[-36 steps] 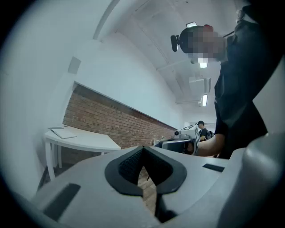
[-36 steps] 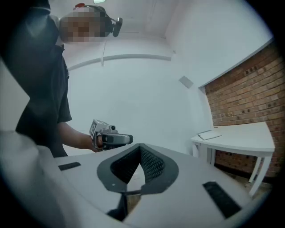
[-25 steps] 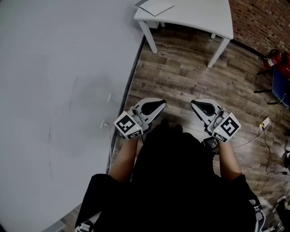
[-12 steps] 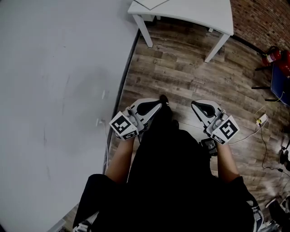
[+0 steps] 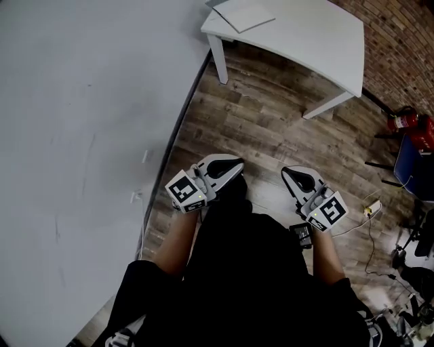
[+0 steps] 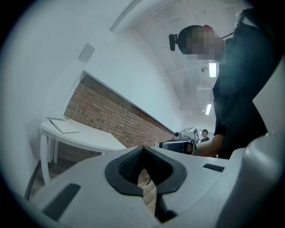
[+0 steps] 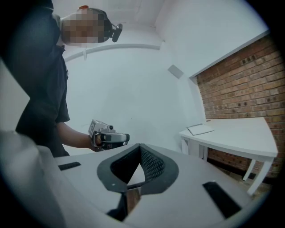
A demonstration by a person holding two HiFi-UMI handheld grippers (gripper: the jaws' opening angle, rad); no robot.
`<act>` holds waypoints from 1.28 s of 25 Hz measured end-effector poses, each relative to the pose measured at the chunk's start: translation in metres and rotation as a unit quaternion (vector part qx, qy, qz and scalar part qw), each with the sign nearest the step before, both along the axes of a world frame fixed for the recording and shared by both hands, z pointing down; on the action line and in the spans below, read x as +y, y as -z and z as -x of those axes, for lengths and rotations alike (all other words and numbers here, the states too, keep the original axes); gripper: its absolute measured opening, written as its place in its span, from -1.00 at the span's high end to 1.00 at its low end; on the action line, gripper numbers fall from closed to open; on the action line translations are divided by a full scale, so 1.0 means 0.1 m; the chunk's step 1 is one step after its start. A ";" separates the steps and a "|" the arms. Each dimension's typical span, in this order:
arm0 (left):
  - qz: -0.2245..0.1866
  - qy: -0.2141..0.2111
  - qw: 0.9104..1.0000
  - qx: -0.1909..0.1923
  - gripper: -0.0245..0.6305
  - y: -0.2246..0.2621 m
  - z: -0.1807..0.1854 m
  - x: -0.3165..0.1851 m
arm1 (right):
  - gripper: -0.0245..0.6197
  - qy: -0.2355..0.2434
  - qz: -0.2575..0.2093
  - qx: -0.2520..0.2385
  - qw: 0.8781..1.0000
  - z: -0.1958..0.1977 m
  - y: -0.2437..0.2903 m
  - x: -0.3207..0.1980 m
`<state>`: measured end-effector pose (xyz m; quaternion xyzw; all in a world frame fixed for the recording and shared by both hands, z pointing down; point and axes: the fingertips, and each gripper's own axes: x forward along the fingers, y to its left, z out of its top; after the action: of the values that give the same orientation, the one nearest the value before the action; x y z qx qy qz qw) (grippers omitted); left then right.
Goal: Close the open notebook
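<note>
A person stands on the wooden floor point(image 5: 271, 115) with the left gripper point(image 5: 229, 167) and right gripper point(image 5: 291, 175) held at the waist, both with jaws pressed together on nothing, well apart from the white bench point(image 5: 319, 41) at 12 o'clock. The notebook point(image 5: 245, 13) lies flat on the bench's corner nearest the wall point(image 5: 81, 101), too small here to show how its pages sit. Judged from this, the approach is not finished. The risk lies at that corner: a cover flipped with closed tips could skid the notebook over the edge, or the page could slip off and fall back open
</note>
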<state>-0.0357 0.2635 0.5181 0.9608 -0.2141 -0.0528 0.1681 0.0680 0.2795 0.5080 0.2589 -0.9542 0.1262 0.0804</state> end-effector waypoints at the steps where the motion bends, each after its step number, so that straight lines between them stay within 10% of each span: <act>1: 0.004 0.004 1.000 0.005 0.87 -0.01 0.04 -0.14 | 0.90 0.004 0.001 0.005 1.000 0.04 0.01 -0.14; 15: 0.021 0.017 0.999 0.046 0.87 -0.05 0.51 -1.57 | 0.90 0.015 -0.009 0.042 0.999 0.49 0.09 -1.58; 32: 0.029 0.061 0.998 -0.003 0.87 0.02 0.18 -3.70 | 0.90 0.063 -0.013 -0.007 0.998 0.06 0.13 -3.85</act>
<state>-0.0537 -0.1062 0.5161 0.9408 -0.2740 -0.0540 0.1920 0.0618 -0.1056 0.4952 0.1987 -0.9707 0.1104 0.0780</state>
